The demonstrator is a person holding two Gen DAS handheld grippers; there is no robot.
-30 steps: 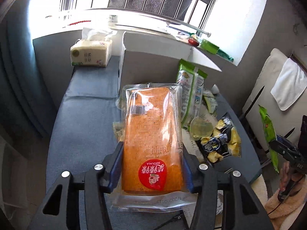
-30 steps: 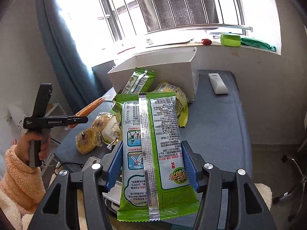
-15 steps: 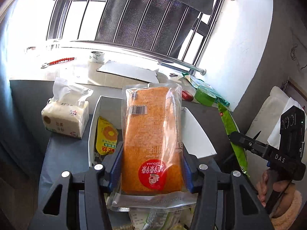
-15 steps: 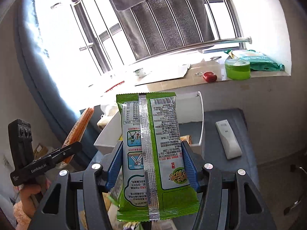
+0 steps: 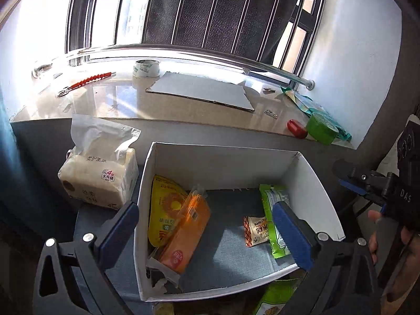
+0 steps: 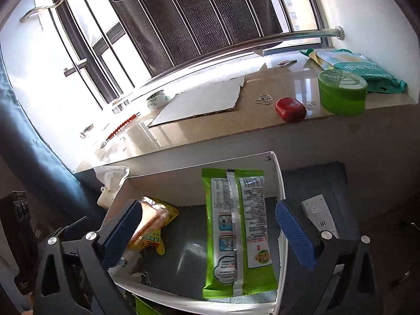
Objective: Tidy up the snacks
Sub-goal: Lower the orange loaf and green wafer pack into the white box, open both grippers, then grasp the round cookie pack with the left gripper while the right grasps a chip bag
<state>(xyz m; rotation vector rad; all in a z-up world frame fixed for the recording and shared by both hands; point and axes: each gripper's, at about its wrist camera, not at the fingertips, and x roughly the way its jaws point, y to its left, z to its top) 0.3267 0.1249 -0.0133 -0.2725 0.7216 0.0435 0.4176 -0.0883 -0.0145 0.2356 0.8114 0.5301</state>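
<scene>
Four snack packs lie in the white box [image 5: 223, 155]: yellow pouch [image 5: 164, 207], orange cake loaf [image 5: 187, 232], small wafer packet [image 5: 256, 231], green packet [image 6: 236, 231]. Left gripper [image 5: 207, 236] and right gripper [image 6: 210, 236] are opening, nothing clamped. More packets outside the box's near edge probably remain.
</scene>
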